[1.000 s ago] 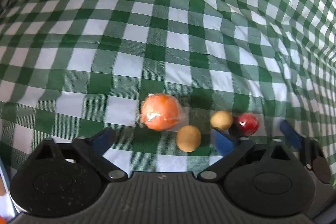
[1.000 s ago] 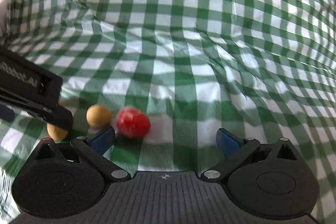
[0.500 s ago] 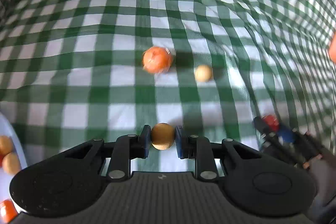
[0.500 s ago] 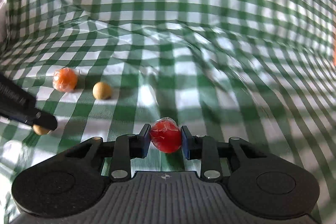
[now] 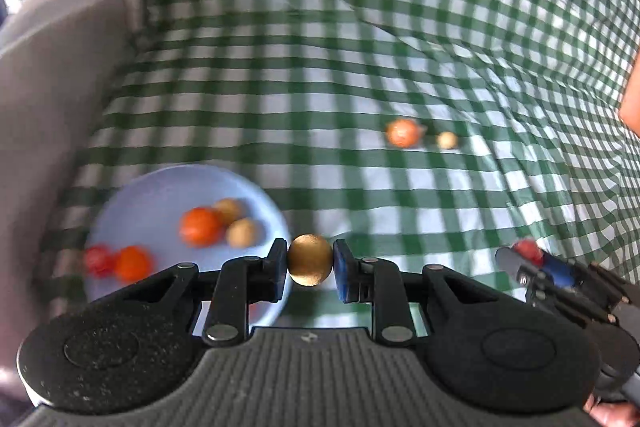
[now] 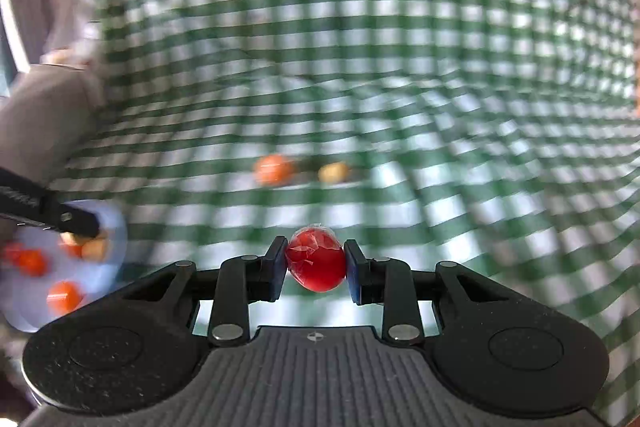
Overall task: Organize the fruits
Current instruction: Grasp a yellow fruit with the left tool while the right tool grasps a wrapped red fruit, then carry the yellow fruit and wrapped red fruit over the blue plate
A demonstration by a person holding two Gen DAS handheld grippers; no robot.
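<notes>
My left gripper (image 5: 310, 261) clamps a tan ball (image 5: 310, 259), blue plate (image 5: 160, 187) just left; right gripper (image 6: 316, 265) clamps a red fruit (image 6: 316, 263)

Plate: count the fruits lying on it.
5 on the plate: two red-orange at its left, one orange and two tan mid-plate. The fingers may hide more.

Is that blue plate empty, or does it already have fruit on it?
Not empty: the blue plate holds five small fruits, orange, red and tan.

Green-and-white checked tablecloth (image 5: 360, 47), creased, grey upholstery (image 5: 48, 87) at left
</notes>
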